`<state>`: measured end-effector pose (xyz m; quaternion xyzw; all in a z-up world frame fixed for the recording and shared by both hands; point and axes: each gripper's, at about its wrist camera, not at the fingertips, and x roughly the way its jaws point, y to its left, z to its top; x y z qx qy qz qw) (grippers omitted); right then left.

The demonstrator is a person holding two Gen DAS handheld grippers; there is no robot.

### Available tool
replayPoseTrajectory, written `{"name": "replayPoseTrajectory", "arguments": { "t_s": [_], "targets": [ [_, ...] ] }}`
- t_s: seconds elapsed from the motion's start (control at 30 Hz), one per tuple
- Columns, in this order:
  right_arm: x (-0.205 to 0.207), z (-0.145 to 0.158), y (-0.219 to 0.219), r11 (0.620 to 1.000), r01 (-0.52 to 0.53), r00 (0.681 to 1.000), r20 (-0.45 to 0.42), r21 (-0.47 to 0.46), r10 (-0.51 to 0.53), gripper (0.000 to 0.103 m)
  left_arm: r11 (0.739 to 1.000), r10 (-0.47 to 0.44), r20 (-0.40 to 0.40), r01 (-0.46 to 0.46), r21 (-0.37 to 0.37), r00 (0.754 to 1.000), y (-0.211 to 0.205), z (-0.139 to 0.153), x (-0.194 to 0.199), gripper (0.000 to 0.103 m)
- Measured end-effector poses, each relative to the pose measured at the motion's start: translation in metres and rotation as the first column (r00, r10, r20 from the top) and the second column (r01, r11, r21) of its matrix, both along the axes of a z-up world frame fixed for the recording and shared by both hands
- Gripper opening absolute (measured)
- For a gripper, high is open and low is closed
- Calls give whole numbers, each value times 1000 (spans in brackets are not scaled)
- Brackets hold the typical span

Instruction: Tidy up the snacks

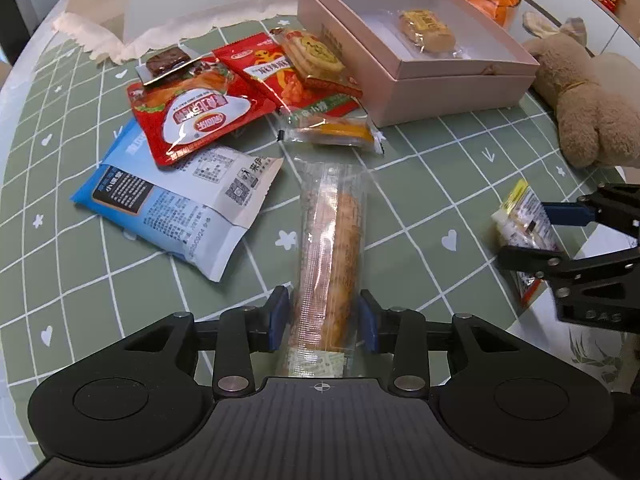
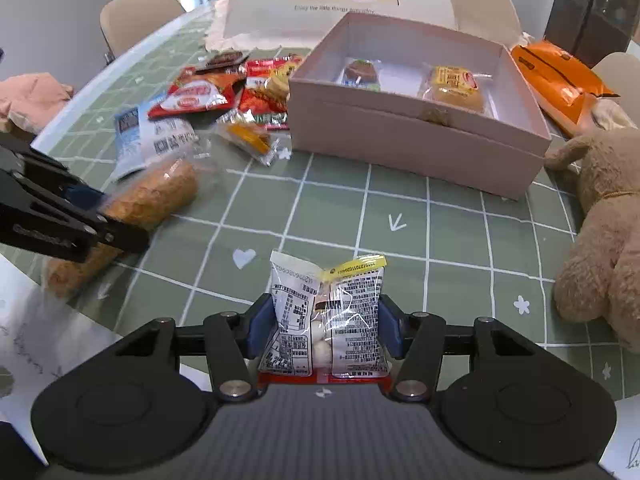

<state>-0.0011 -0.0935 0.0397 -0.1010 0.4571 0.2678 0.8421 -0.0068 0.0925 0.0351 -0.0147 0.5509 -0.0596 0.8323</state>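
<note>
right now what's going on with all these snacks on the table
A person is sorting snacks into the pink box using two handheld grippers. The left gripper straddles a long clear-wrapped pastry roll lying on the green checked tablecloth. The right gripper has its fingers around a small clear packet with a yellow strip. Two wrapped snacks already sit in the box; a heap of red, blue and orange packets waits beside it.
</note>
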Motion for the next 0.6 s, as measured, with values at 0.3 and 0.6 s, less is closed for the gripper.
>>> {"name": "replayPoseTrajectory", "arguments": {
  "t_s": [0.3, 0.6],
  "targets": [
    [-3, 59, -45, 993, 104, 988, 104, 64, -110, 54, 996, 34, 35, -31, -87, 999, -3, 18, -11, 32],
    [18, 131, -107, 955, 224, 946, 193, 193, -260, 54, 959, 78, 497, 72, -274, 864, -22, 175, 47, 31]
  ]
}}
